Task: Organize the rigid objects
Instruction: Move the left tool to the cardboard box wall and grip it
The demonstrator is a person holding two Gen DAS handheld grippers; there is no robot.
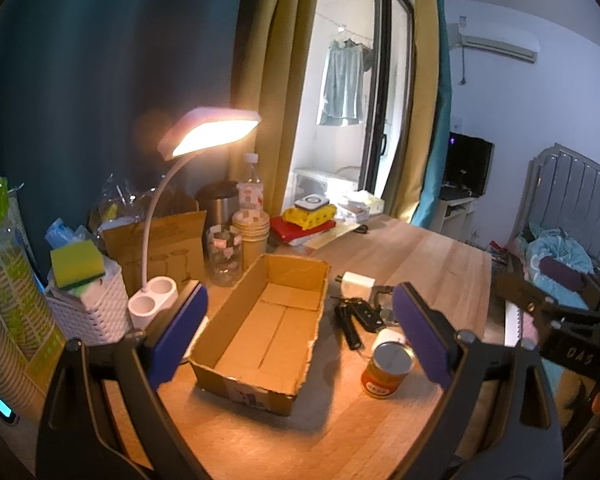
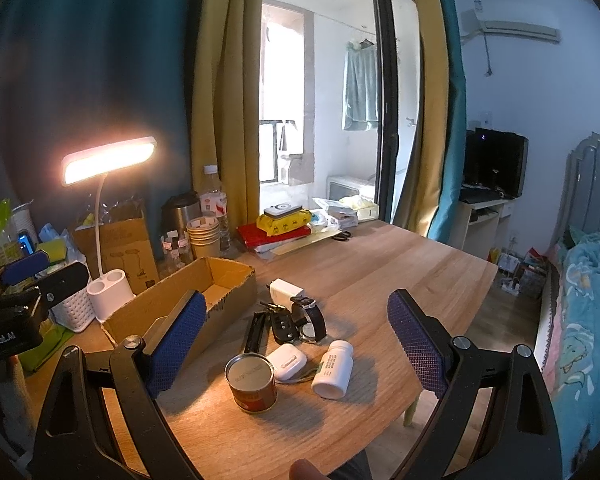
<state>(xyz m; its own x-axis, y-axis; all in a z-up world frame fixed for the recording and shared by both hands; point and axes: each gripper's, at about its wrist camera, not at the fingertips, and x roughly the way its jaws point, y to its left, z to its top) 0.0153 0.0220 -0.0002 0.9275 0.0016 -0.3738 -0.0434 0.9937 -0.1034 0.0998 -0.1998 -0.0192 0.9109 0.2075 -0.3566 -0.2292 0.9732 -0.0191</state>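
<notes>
An empty cardboard box (image 1: 268,328) (image 2: 180,308) lies open on the wooden table (image 1: 432,264) (image 2: 400,272). To its right sit an orange tin can (image 1: 387,369) (image 2: 252,382), a white earbud case (image 2: 287,363), a white pill bottle (image 2: 334,368), a wristwatch (image 2: 310,318), a car key (image 1: 366,314) (image 2: 281,325), a black stick-shaped object (image 1: 350,326) (image 2: 256,332) and a white charger (image 1: 356,283) (image 2: 285,290). My left gripper (image 1: 300,340) is open above the box. My right gripper (image 2: 296,340) is open above the small items. Neither holds anything.
A lit desk lamp (image 1: 208,132) (image 2: 108,160) stands at the box's left, beside a white basket with a sponge (image 1: 80,268). Jars, paper cups (image 1: 250,236), a bottle and stacked books (image 2: 284,228) line the back. A bed (image 2: 588,300) lies right of the table edge.
</notes>
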